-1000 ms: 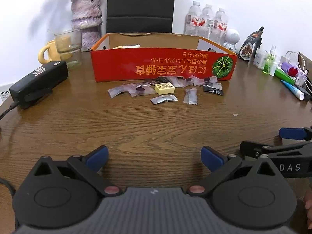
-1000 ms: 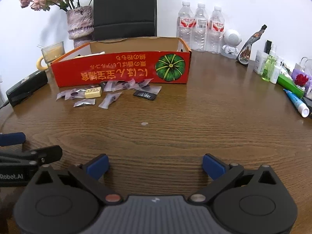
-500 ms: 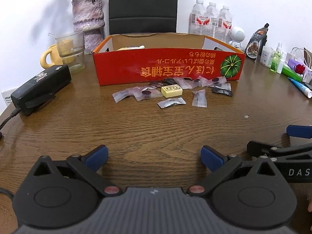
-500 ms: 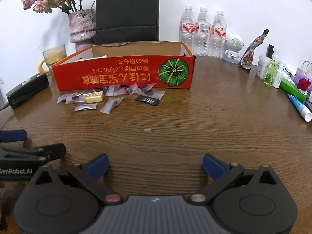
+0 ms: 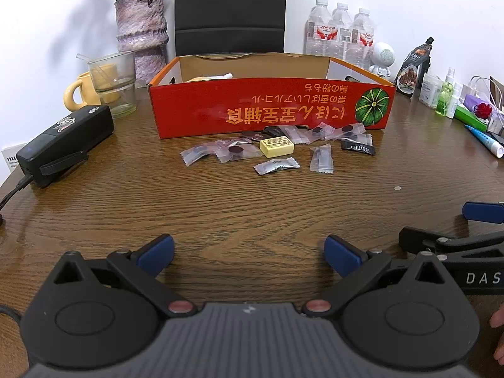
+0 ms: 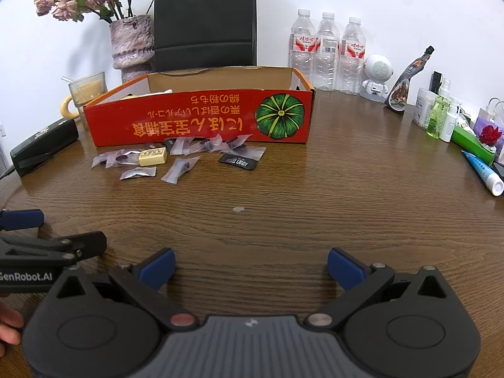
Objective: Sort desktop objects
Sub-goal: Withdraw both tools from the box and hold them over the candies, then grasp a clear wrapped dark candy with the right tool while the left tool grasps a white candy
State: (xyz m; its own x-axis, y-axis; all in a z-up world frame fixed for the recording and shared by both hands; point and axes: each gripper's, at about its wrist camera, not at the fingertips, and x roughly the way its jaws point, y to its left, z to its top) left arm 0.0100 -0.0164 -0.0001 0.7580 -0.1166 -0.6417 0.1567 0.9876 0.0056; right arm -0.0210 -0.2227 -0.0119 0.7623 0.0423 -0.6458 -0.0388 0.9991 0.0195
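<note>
Several wrapped candies (image 5: 275, 165) (image 6: 180, 170) lie scattered on the wooden table just in front of a red cardboard box (image 5: 271, 110) (image 6: 201, 119). Among them are a yellow block candy (image 5: 276, 146) (image 6: 152, 157) and a black coffee candy packet (image 5: 358, 150) (image 6: 238, 161). My left gripper (image 5: 249, 250) is open and empty, well short of the candies. My right gripper (image 6: 251, 263) is also open and empty, beside the left one. Each gripper shows at the edge of the other's view.
A black stapler-like device (image 5: 64, 145) with a cable sits at the left. A glass (image 5: 113, 82), yellow mug, vase and black bag stand behind. Water bottles (image 6: 327, 53), a white robot figure, small bottles and a blue tube (image 6: 482, 171) line the right side.
Both grippers have risen and tilted a little, so the box and candies sit lower in both views. Both stay open and empty.
</note>
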